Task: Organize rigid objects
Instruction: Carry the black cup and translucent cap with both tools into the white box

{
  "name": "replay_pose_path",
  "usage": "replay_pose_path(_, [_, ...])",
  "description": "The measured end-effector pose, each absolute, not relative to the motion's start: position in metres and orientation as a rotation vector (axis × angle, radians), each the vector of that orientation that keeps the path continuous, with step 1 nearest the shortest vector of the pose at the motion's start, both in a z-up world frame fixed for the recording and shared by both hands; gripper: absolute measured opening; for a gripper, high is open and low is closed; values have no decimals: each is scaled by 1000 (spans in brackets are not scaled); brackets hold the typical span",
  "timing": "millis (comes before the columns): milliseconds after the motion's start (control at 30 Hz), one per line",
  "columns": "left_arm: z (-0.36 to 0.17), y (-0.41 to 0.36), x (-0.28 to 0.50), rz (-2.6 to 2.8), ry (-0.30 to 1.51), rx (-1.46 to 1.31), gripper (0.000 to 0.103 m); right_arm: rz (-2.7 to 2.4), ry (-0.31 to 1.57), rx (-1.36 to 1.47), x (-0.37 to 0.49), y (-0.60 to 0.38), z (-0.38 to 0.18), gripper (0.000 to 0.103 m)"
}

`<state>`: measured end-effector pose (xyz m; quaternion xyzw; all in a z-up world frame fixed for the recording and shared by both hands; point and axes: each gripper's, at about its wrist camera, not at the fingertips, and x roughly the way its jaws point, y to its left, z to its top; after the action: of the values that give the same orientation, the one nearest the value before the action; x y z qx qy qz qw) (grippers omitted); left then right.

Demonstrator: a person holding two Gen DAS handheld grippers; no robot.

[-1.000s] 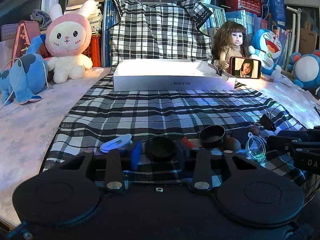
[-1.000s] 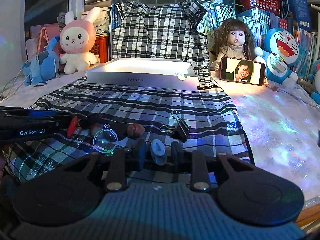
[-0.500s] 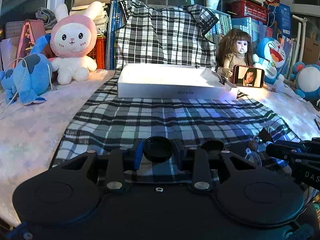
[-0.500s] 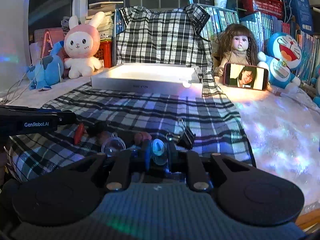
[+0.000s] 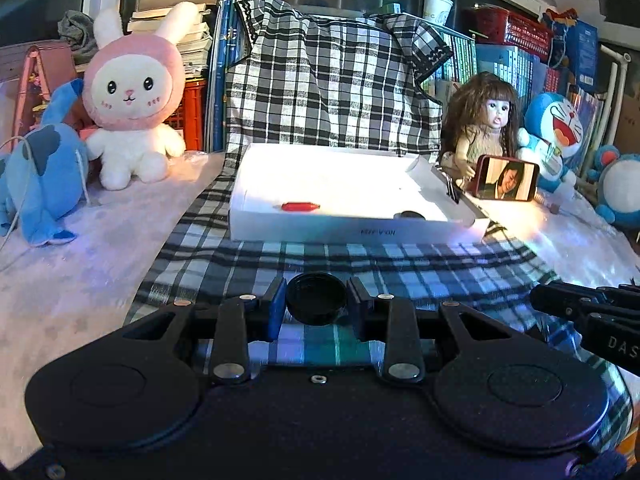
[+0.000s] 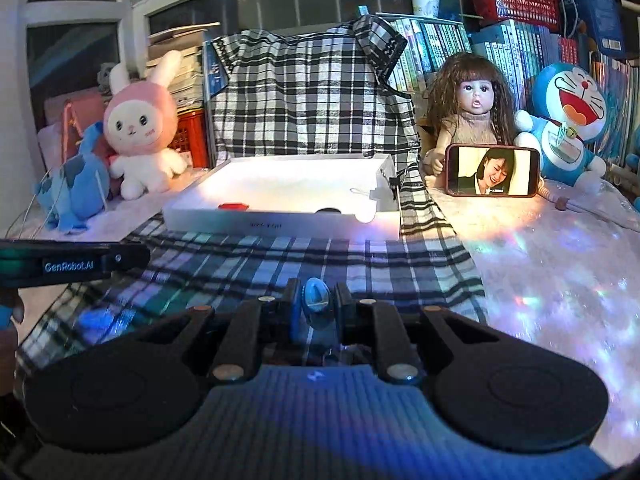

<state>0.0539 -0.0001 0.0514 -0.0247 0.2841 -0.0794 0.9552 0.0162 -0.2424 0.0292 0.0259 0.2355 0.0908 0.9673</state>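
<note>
Black round cap (image 5: 316,298) and bluish, perhaps plastic, clip (image 6: 316,298), both held aloft.

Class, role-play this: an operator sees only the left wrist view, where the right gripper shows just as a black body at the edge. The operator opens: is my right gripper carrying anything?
Observer: Yes. The right wrist view shows the right gripper shut on a small blue piece.
Operator: Has it reached the white box?
Observer: No. The piece hangs over the checked cloth, short of the box.
Operator: How does my left gripper, with its black cap, look from there?
Observer: Side on at that view's left edge, white lettering on its body; the cap is out of sight.
</note>
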Motion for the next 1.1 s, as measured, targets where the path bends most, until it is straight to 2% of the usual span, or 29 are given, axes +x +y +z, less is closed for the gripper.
replay_pose_path(467, [76,-14,165,-229,666,-141,31,164,576,223,125,-263,58,21])
replay_pose_path(767, [50,-35,240,-193,748,-134,31,128,665,266,192,-264,44,21])
replay_pose_path(1100, [20,-48,270,-156,788,-97,31,91,703,225,231,-251,22,21])
